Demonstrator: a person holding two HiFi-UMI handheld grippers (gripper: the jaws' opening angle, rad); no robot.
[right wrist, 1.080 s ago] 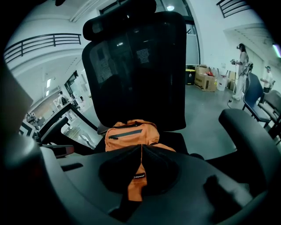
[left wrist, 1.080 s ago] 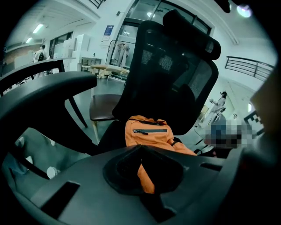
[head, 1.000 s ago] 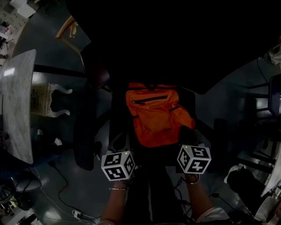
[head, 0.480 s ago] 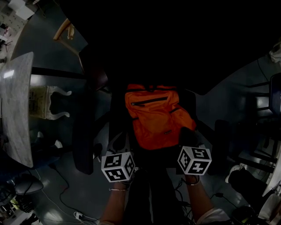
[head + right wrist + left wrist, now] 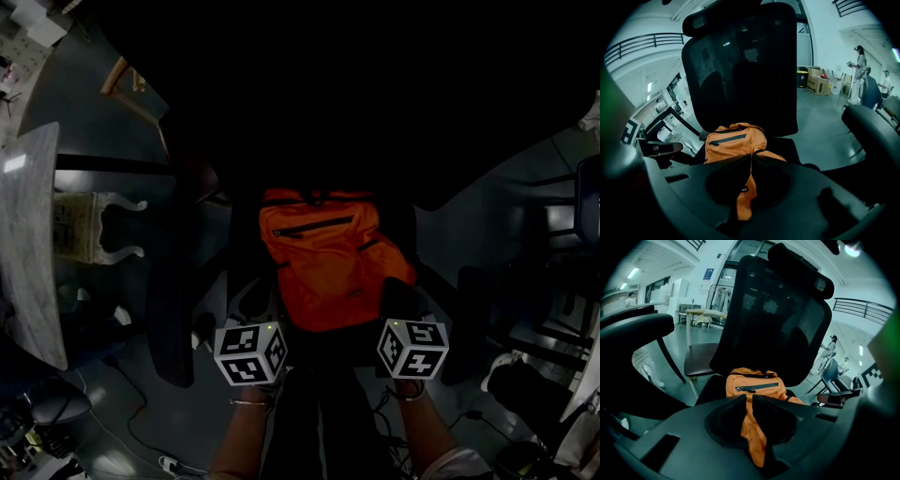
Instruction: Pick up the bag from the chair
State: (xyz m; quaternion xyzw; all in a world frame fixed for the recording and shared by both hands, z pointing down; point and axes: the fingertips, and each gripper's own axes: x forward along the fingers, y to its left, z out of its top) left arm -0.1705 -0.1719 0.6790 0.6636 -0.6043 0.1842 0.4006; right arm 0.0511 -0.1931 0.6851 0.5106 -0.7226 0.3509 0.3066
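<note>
Pale table (image 5: 28,234) far left, grey floor (image 5: 103,117) around it. Left gripper (image 5: 749,398) jaws closed, nothing pinched. Orange bag (image 5: 328,267) upright on the black office chair (image 5: 773,319) seat, against the backrest (zip pocket frontward). Right gripper (image 5: 750,157) closed, empty. Gripper views show a bright hall and a standing person (image 5: 858,75); head view is too dark.

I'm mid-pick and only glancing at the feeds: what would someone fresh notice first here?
The bright orange bag stands out, sitting on the seat of the black chair and leaning on its backrest. Next come the left gripper and right gripper, low in the head view at the bag's near edge, both with jaws together.
</note>
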